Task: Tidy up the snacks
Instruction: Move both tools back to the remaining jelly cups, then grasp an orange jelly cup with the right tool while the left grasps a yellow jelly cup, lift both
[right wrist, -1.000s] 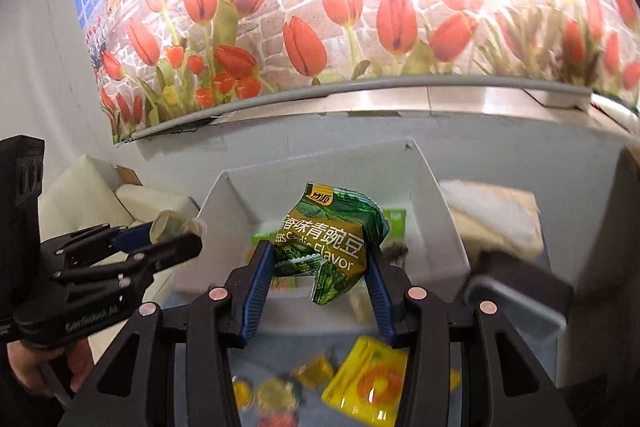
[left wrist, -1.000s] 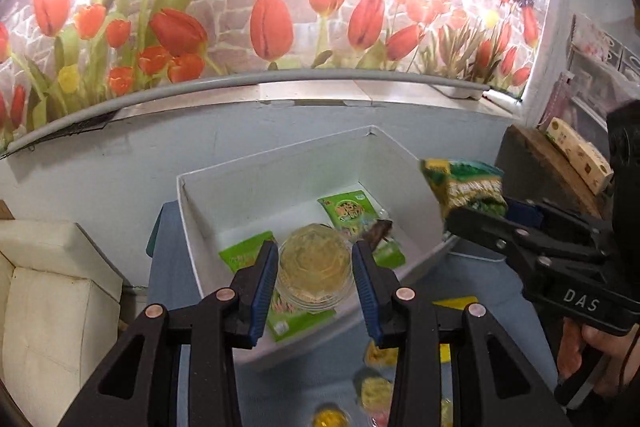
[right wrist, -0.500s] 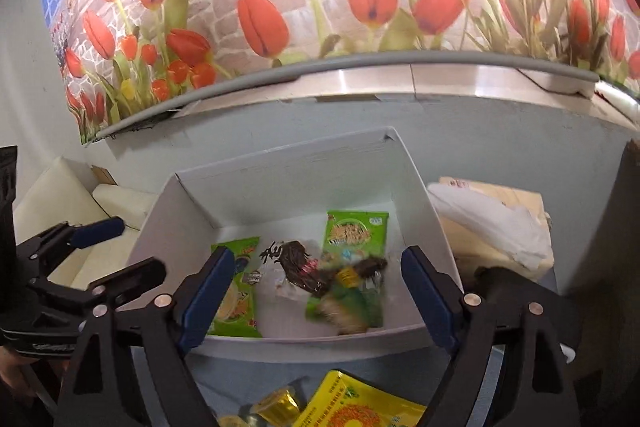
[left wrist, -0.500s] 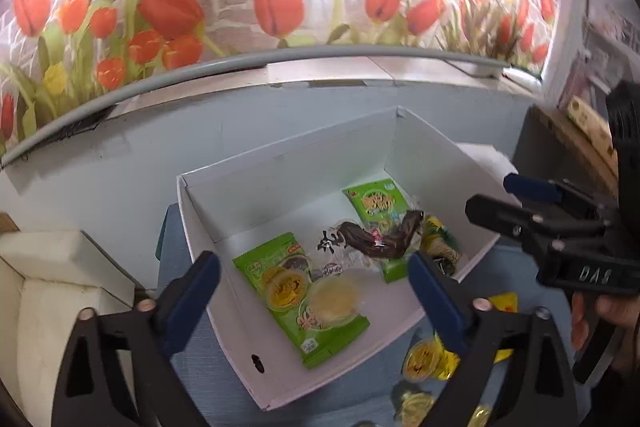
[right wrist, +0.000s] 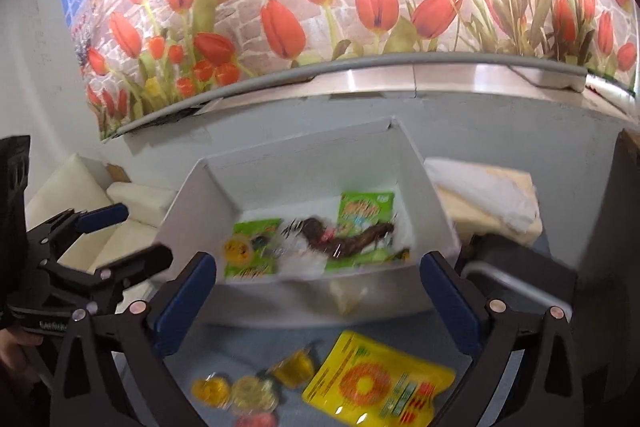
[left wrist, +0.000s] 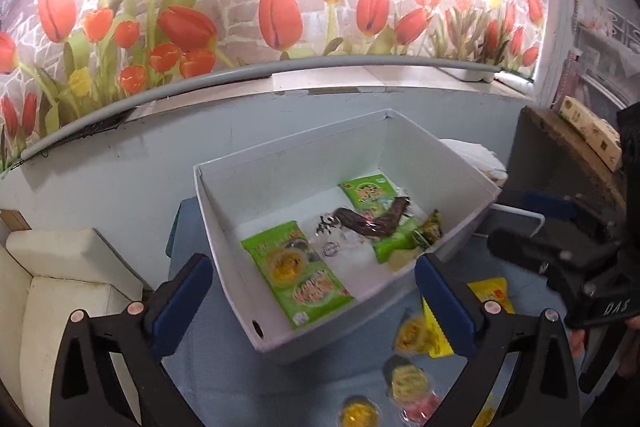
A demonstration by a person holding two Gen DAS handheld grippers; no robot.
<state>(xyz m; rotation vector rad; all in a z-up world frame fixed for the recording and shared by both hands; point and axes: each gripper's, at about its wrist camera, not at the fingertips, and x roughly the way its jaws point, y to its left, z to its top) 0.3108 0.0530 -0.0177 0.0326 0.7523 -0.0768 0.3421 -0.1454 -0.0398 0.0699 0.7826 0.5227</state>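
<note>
Already both grippers stood empty over the white cardboard box point(left wrist: 224, 223), so the dropping step looked finished and a fresh pick seemed next. At the lower left of the left wrist view a cream cushion point(left wrist: 60, 287) sat beside the blue-grey tabletop point(left wrist: 208, 359). The left gripper point(left wrist: 308, 291) had its jaws spread wide, nothing between them but the box's near wall. Inside the box, left to right, lay a light green snack packet point(left wrist: 308, 287) with a jelly cup point(left wrist: 285, 261) on it, a clear wrapper holding a dark brown strip point(left wrist: 372, 221), a second green packet point(left wrist: 366, 191) and a crumpled dark green pea bag point(left wrist: 430, 227) against the right wall. Lower right, outside the box, loose yellow jelly cups point(left wrist: 408, 379) and a yellow packet point(left wrist: 494, 297) waited on the table.

The right gripper point(right wrist: 318, 287) was opening its jaws to full width, with nothing held; the picture was blurred. Below it lay the jelly cups point(right wrist: 252, 393) at lower centre and the yellow packet point(right wrist: 380, 383) to their right. My guess is that the next move calls for lowering one gripper over a cup or the flat packet, which may be awkward to pinch off the table
</note>
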